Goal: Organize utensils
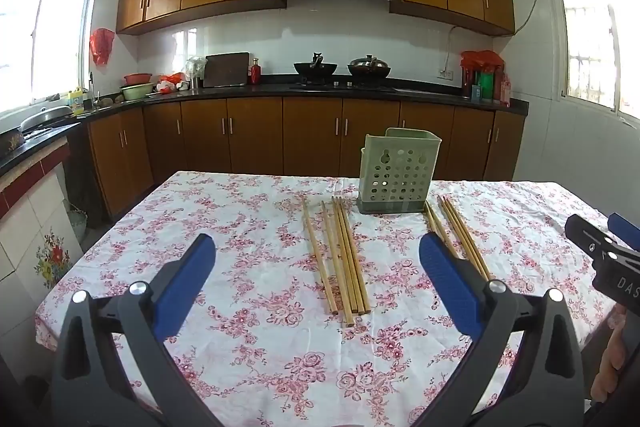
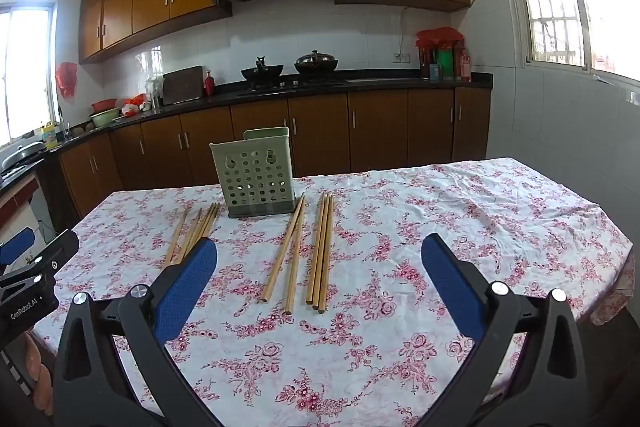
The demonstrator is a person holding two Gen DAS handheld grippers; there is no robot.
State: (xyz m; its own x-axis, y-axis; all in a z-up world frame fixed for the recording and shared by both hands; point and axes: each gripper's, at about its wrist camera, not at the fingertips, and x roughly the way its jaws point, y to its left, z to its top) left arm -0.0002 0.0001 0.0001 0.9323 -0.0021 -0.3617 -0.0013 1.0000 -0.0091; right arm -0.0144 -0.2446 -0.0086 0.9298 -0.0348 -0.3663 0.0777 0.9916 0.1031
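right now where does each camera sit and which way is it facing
Left wrist: on the left gripper, low over the near table edge, facing the kitchen counter; its open blue fingers frame the left chopsticks, and the right gripper and a hand show at the right edge.
Right wrist: on the right gripper, same facing, further right; its open fingers frame the right chopsticks, left gripper at the left edge.
Shared: the green holder, both chopstick groups, the table.

Left gripper (image 1: 316, 255), right gripper (image 2: 319, 255) fingers apart
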